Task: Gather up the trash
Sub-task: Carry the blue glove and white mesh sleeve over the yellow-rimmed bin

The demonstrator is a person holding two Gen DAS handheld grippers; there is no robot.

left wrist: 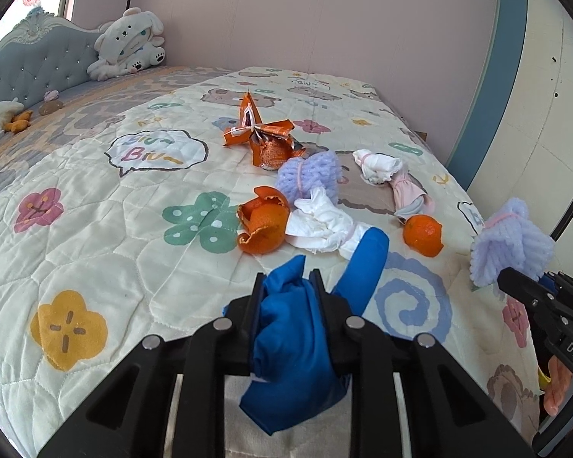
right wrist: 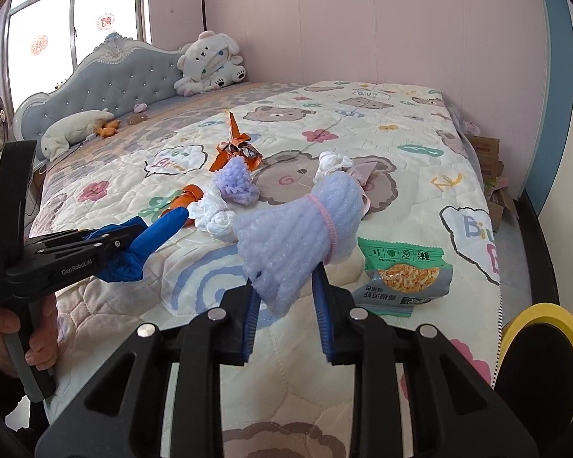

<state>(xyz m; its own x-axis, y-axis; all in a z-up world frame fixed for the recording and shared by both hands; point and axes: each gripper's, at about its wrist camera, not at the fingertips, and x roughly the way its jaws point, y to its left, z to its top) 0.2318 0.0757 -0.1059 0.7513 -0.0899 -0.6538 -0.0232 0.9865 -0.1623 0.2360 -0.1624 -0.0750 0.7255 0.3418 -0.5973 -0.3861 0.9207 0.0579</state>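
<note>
1. Clenched jaws: the left gripper (left wrist: 286, 282) grips a blue cloth (left wrist: 298, 339); the right gripper (right wrist: 286, 286) pinches a lavender knit bundle (right wrist: 298, 236) above the quilt (right wrist: 382, 141).
2. Orange peel (left wrist: 263, 225) lies mid-bed; the snack packet (right wrist: 405, 274) lies nearer the bed's right edge, with open quilt at left.

Cream quilt (left wrist: 95, 206) printed with pastel flowers and brown bears; bright orange peel (left wrist: 263, 225) at twelve o'clock of royal-blue cloth (left wrist: 294, 328); lilac knit bundle (right wrist: 298, 229) banded pink
</note>
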